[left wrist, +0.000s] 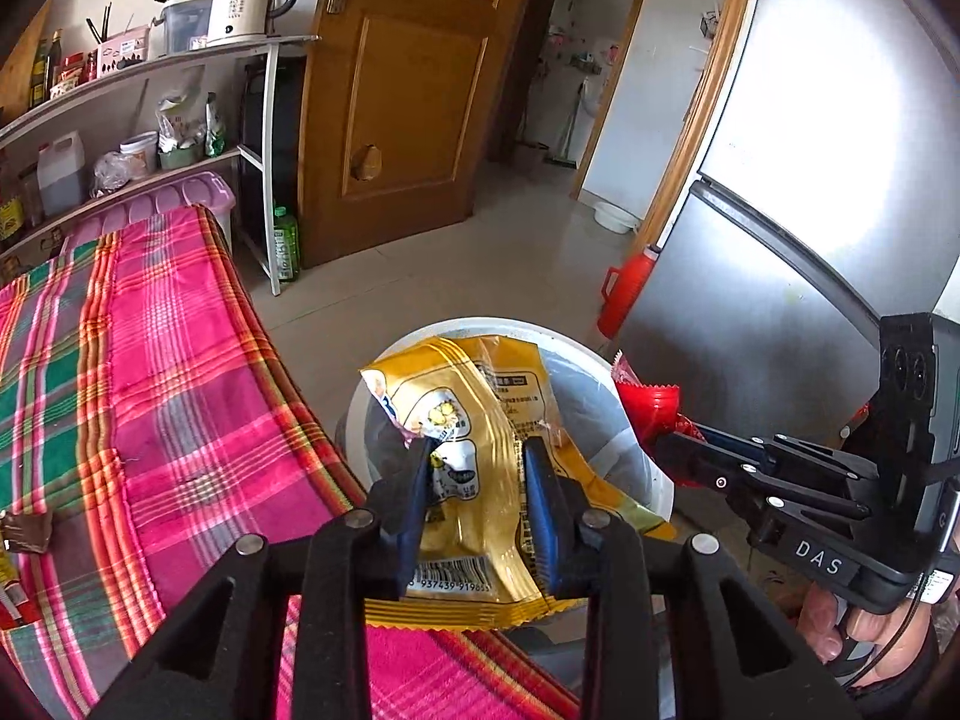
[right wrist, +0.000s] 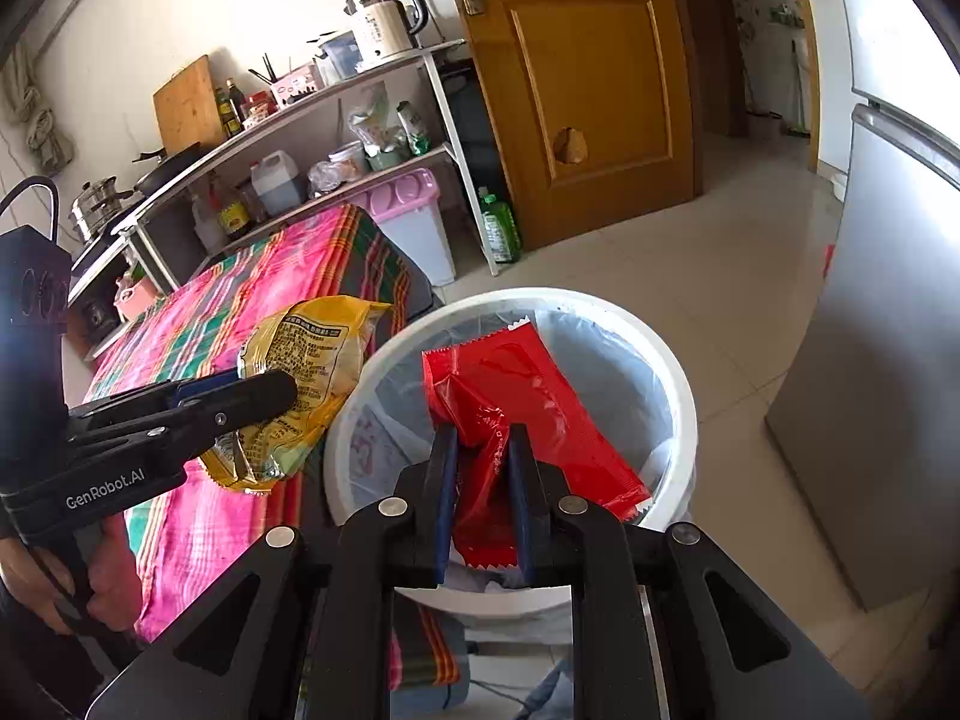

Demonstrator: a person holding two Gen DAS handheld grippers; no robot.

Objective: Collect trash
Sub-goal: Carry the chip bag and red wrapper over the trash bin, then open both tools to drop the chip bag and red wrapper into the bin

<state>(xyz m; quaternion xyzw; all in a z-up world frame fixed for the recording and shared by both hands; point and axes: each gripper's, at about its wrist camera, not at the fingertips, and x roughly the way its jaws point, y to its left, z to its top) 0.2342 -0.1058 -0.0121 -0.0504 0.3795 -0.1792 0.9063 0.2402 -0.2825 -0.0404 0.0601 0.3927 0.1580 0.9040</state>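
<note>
The left gripper (left wrist: 480, 468) grips a yellow wrapper (left wrist: 474, 420) beside the white bin (right wrist: 678, 372). The right gripper (right wrist: 483, 462) pinches a red wrapper (right wrist: 522, 396) above it.

My left gripper (left wrist: 480, 480) clamps its blue pads on something, and my right gripper (right wrist: 483, 474) does likewise, both angled downward side by side; my hands grip the handles.

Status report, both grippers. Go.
Left gripper shut on yellow wrapper. Right gripper shut on red wrapper. Both over bin. Nothing blocking.
</note>
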